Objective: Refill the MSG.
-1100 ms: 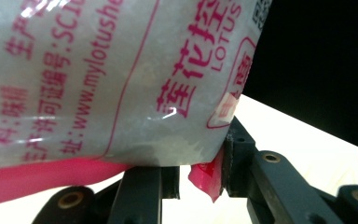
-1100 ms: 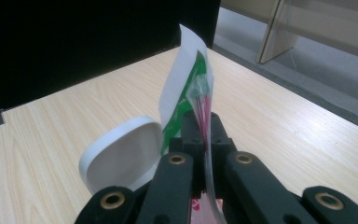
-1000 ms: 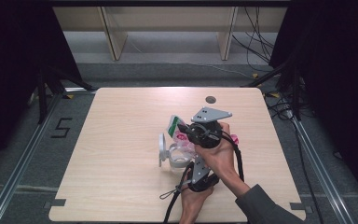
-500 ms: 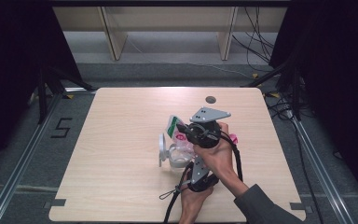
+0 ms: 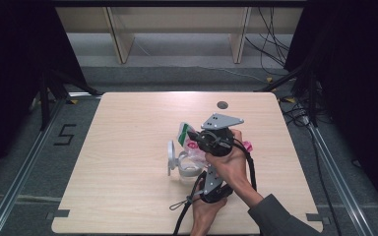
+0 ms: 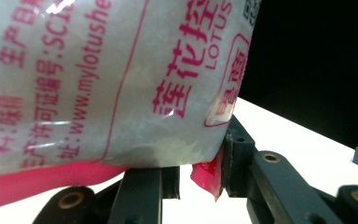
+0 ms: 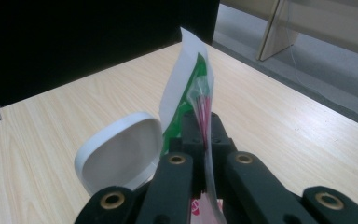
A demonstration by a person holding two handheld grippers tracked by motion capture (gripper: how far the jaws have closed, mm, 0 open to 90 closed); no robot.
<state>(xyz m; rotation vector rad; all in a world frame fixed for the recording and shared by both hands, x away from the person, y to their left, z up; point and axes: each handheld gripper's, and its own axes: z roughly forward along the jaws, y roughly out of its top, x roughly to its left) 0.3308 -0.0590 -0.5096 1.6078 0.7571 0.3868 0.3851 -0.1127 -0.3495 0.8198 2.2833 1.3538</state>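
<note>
A white plastic bag (image 6: 98, 79) with pink print hangs between both grippers over the table's middle. My left gripper (image 6: 200, 172) holds its lower pink seam from below, and the bulging bag rests on the jaws. My right gripper (image 7: 203, 121) is shut on the bag's thin upper edge (image 7: 186, 79), which carries a green and white label. In the high view the right gripper (image 5: 193, 140), with its grey plate, sits above the left gripper (image 5: 204, 172). Both hands are close together. A small clear jar (image 5: 189, 167) with an open white lid (image 5: 171, 157) stands just left of them, below the bag (image 5: 186, 135).
The wooden table (image 5: 128, 128) has a dark round hole (image 5: 222, 104) near its far edge. Cables trail from the grippers toward the front edge. Shelf legs (image 5: 118, 39) stand on the floor beyond the table. A "5" (image 5: 65, 134) is marked on the floor at left.
</note>
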